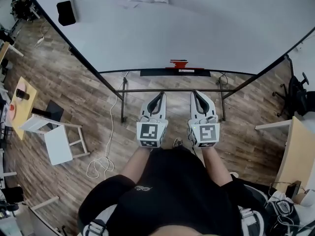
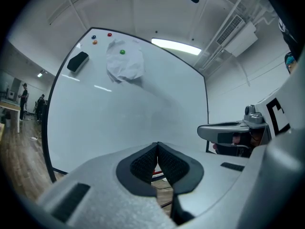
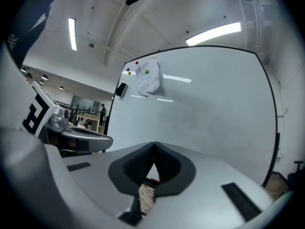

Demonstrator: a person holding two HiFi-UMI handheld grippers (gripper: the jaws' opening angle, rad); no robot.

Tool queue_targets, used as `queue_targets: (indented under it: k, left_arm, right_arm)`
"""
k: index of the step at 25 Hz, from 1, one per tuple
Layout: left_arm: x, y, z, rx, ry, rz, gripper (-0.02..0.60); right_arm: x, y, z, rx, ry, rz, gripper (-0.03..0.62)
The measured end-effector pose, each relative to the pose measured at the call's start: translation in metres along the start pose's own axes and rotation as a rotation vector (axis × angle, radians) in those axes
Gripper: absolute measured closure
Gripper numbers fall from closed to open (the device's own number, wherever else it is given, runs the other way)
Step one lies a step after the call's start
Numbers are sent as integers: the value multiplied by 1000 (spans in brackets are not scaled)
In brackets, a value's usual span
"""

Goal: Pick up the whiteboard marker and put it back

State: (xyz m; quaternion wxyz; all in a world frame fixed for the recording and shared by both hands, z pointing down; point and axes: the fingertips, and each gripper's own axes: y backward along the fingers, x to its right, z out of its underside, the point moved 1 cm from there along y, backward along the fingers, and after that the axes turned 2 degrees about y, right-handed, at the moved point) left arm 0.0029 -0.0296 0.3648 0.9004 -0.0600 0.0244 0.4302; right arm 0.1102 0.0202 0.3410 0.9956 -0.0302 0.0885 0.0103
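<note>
Holding the left gripper and the right gripper side by side out front, both level and aimed at the whiteboard. Got the left one clamped shut, pads meeting at the tips, nothing pinched between them. Same on the right: closed tight and empty. Spotting the marker, red, lying on the tray at the middle of the board's bottom edge, ahead of both tips and roughly between their lines, well apart from each. Catching only a red sliver low in the gap beneath the closed pads in each gripper view. Up on the board, seeing a black eraser stuck near the top left corner, a crumpled white cloth just beside it with a green magnet on it, and a few more small magnets above. Standing over a wood floor, with a white cable trailing across it on the left.
</note>
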Motion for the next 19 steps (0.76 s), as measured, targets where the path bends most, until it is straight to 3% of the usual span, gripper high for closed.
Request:
queue_targets:
  k: [19]
  left_arm:
    - [15, -4, 7, -9, 6, 3, 575]
  right_arm:
    - [7, 6, 6, -11, 14, -4, 591]
